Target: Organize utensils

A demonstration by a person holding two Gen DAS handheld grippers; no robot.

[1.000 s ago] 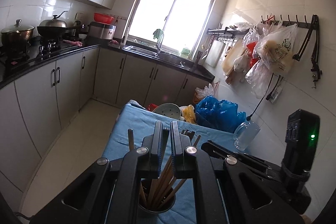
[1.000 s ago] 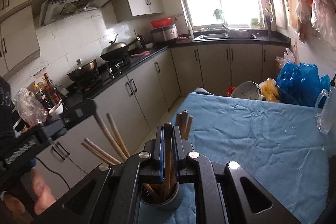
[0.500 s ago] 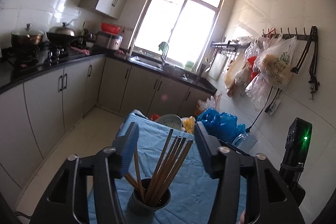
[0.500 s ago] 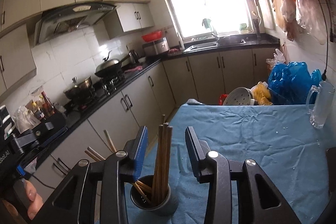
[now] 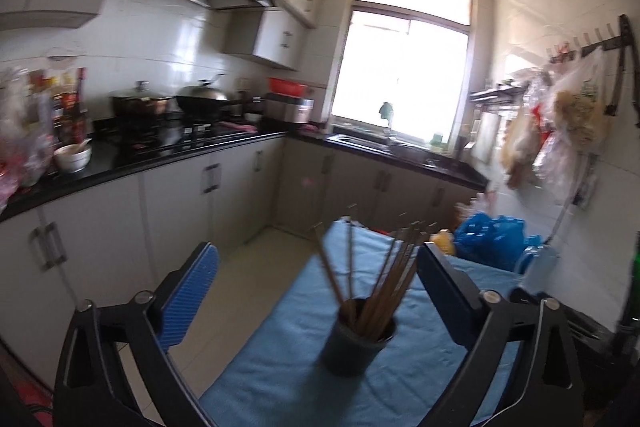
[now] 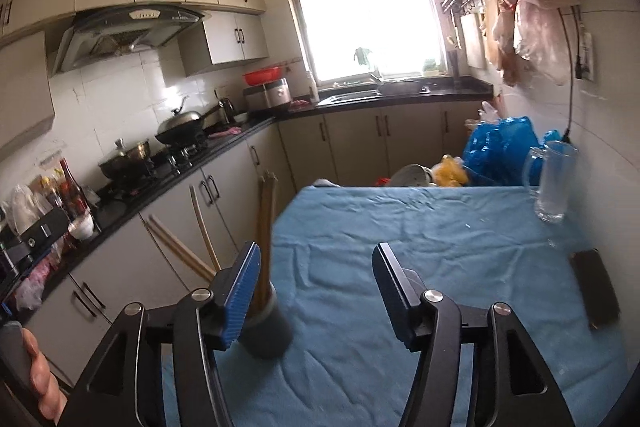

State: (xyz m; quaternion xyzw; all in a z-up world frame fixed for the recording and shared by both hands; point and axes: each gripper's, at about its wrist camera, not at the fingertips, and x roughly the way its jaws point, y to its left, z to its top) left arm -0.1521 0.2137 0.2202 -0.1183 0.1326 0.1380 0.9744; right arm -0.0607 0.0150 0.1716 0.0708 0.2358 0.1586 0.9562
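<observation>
Standing upright in the dark holder (image 5: pixel 359 341) on the blue cloth (image 6: pixel 420 227), the chopsticks (image 5: pixel 384 279) fan toward twelve o'clock. A second ago both claws pinched sticks over the cup. The left gripper (image 5: pixel 318 291) has just been opening and stands spread, pads clear of them. The right gripper (image 6: pixel 316 291), likewise just opening, is empty, holder at its nine o'clock. Judgement: deposit complete, sticks released.

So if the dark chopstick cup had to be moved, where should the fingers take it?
Grip the dark cup low on its round wall, coming in level from the near side, one finger on each flank. The chopsticks fan out above the rim, so a grasp from above would likely knock them. It stands upright on the blue cloth, sides unobstructed.
</observation>
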